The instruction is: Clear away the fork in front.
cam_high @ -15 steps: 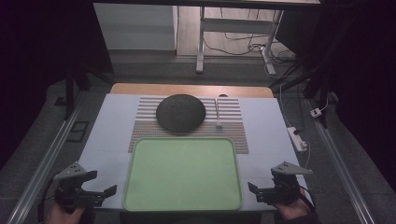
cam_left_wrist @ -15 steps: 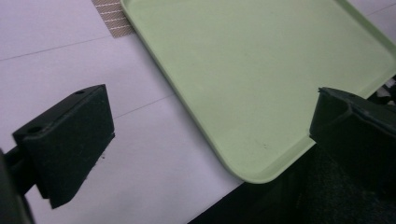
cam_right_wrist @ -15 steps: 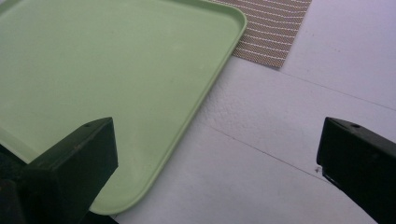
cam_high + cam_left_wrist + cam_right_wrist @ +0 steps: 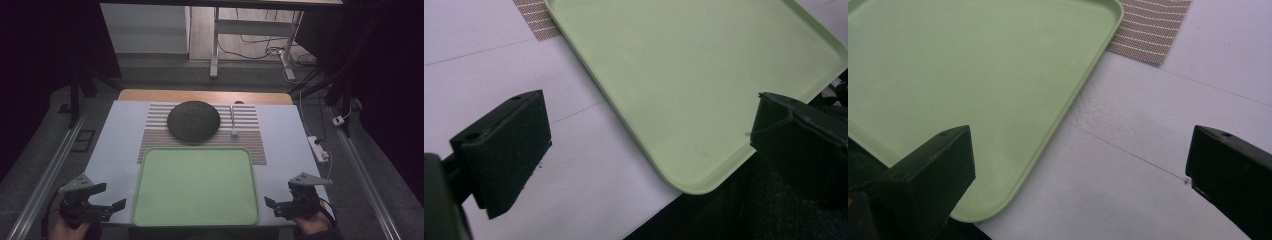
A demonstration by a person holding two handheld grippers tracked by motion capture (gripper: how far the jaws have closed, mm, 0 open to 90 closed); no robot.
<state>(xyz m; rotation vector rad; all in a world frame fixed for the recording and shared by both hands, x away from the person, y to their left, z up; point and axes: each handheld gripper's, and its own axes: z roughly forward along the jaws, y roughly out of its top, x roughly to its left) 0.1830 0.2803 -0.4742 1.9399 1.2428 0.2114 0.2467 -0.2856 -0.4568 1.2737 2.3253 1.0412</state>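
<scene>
Left gripper (image 4: 102,197) at the near left corner of the white table cover (image 4: 115,150), jaws spread wide, nothing between them. Right gripper (image 4: 277,202) at the near right corner, jaws likewise spread, nothing held. Pale green rectangular plastic tray (image 4: 195,185) lies flat between the two, apart from both, its near edge at the table's front. Beyond it, a striped beige woven placemat (image 4: 250,142) carries a dark round domed lid-like object (image 4: 193,120) and, just beside it, a small white utensil (image 4: 233,122); type unclear.

open tray (image 4: 195,185) between both tools
</scene>
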